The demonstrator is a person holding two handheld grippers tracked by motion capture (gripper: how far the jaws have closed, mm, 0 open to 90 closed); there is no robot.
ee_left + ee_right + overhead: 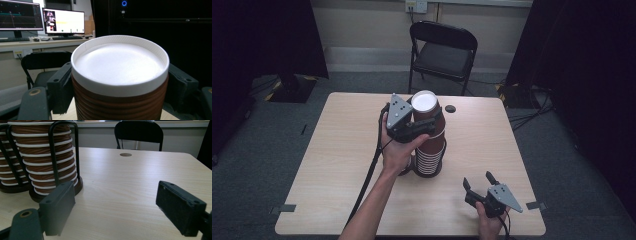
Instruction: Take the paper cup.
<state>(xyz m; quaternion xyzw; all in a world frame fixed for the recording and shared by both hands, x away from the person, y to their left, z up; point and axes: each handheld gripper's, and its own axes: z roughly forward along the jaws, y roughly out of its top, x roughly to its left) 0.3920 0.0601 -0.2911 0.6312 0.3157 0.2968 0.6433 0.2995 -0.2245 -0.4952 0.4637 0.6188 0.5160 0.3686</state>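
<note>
A tall stack of brown ribbed paper cups (pixel 430 157) with white rims stands in a black wire holder (pixel 53 152) at the middle of the table. My left gripper (pixel 427 125) is shut on the top cup (pixel 424 102), just under its white rim, gripping it from the left. In the left gripper view that cup (pixel 120 65) sits close between the two pads (pixel 60 87), its white inside facing up. My right gripper (pixel 479 182) rests near the table's front right corner, open and holding nothing. In its own view the right gripper (pixel 127 205) faces bare tabletop, with the cup stack (pixel 46 157) at the left.
A second cup stack (pixel 7 165) stands just beside the first. The wooden table (pixel 347 150) has a round cable hole (pixel 450 108) near its far edge. A black folding chair (pixel 442 50) stands behind the table. Black curtains hang at both sides.
</note>
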